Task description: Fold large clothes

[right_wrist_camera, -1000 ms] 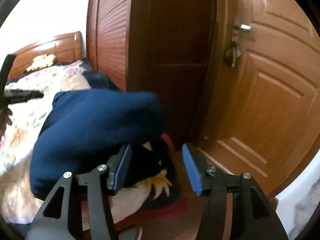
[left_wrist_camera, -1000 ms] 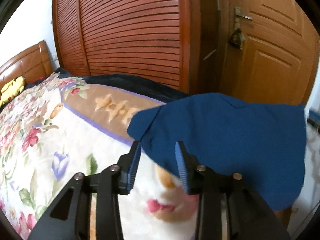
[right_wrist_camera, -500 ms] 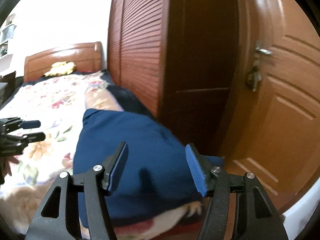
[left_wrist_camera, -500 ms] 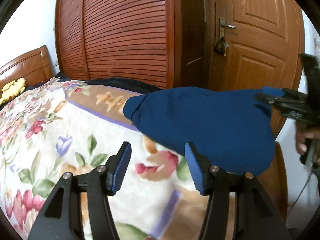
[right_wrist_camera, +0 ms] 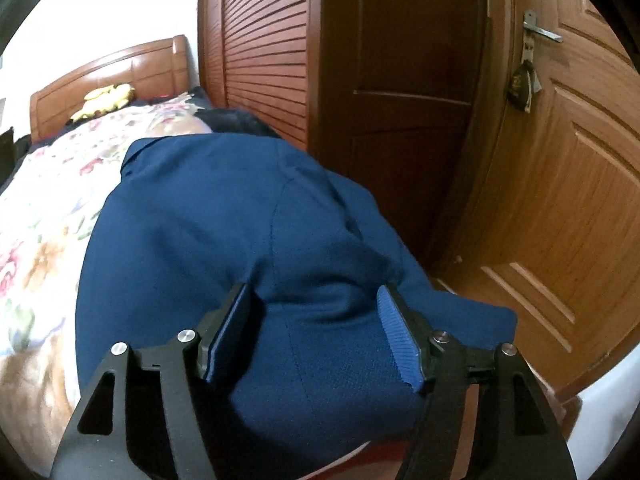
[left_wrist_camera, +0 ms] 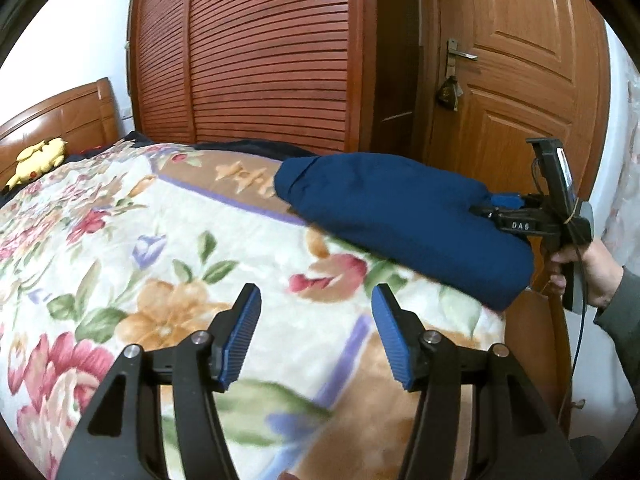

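left wrist view: the blue garment (left_wrist_camera: 404, 224) lay folded across the bed's (left_wrist_camera: 120, 240) far right corner, running left to right. the right gripper (right_wrist_camera: 316, 332) was nearer, jaws widening astride its near edge; the left gripper (left_wrist_camera: 316, 340) had opened, empty.

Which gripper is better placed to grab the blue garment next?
Right. The right gripper is open right over the blue garment, fabric between its fingers. The left gripper, also open, hangs above bare floral blanket, well short of the garment.
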`<state>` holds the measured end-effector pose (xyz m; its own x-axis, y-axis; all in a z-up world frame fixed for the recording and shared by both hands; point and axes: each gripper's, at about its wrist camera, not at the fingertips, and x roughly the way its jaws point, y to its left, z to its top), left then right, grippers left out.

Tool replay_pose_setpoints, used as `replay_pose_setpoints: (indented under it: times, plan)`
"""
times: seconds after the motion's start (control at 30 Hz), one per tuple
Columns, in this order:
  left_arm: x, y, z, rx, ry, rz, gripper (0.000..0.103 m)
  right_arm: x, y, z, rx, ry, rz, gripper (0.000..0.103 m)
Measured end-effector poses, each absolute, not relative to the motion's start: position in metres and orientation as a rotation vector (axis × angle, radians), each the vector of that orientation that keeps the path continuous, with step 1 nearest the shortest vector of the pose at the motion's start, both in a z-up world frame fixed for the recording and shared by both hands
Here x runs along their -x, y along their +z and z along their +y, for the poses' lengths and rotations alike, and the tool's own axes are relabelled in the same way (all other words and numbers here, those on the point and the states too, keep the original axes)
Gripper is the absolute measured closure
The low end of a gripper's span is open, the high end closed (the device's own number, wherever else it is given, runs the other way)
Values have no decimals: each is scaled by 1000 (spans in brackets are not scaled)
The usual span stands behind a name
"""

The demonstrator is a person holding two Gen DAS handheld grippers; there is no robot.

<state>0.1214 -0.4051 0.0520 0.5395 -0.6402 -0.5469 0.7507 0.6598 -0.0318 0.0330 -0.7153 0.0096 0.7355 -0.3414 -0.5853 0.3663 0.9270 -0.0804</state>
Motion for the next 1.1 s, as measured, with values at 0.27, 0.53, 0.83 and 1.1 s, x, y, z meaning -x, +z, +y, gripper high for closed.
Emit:
replay_pose_setpoints:
  times: [0.27,0.53,0.83,1.1]
  plan:
    - [-102,55,-359,-214,-748,509,46,-21,36,-682,15,-479,613,36]
    - [-78,56,-301,-178,-649,488,46,5,66,-615,34,-387,552,36]
    - [-42,45,-241,-119,-559,481,46,17,62,-541,10,-252,539,24]
    - [-23,34,-201,-119,-477,480,45,21,35,-467,22,-150,520,22]
